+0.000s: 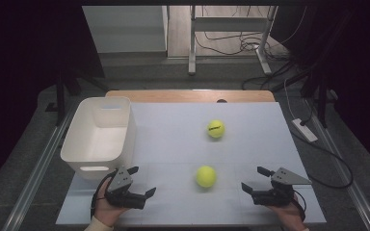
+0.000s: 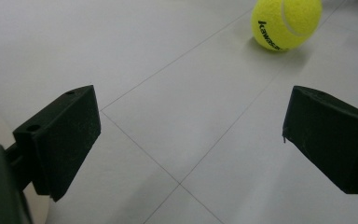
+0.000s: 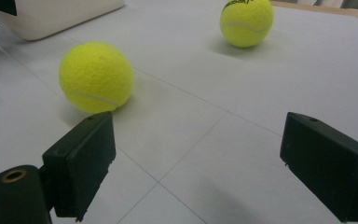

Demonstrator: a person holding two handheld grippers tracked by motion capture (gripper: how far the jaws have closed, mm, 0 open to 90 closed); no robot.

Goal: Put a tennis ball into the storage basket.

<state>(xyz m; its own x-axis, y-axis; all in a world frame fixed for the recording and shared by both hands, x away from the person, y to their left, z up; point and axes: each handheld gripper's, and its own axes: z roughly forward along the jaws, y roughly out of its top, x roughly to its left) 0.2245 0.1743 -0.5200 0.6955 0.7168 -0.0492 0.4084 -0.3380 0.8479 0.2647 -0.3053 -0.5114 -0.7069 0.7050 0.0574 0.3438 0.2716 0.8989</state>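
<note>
Gaping tongs (image 2: 189,140) over white table (image 2: 121,56), tennis ball (image 2: 286,23) beyond.

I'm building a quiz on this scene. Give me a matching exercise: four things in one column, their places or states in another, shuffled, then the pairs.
Things:
1. white bin
2. near tennis ball
3. far tennis ball
4. left gripper

Places or states:
A. fingers apart, holding nothing
B. table's left edge
C. between the two grippers
D. farther up the table, black lettering showing

Pairs: 1-B, 2-C, 3-D, 4-A
</note>
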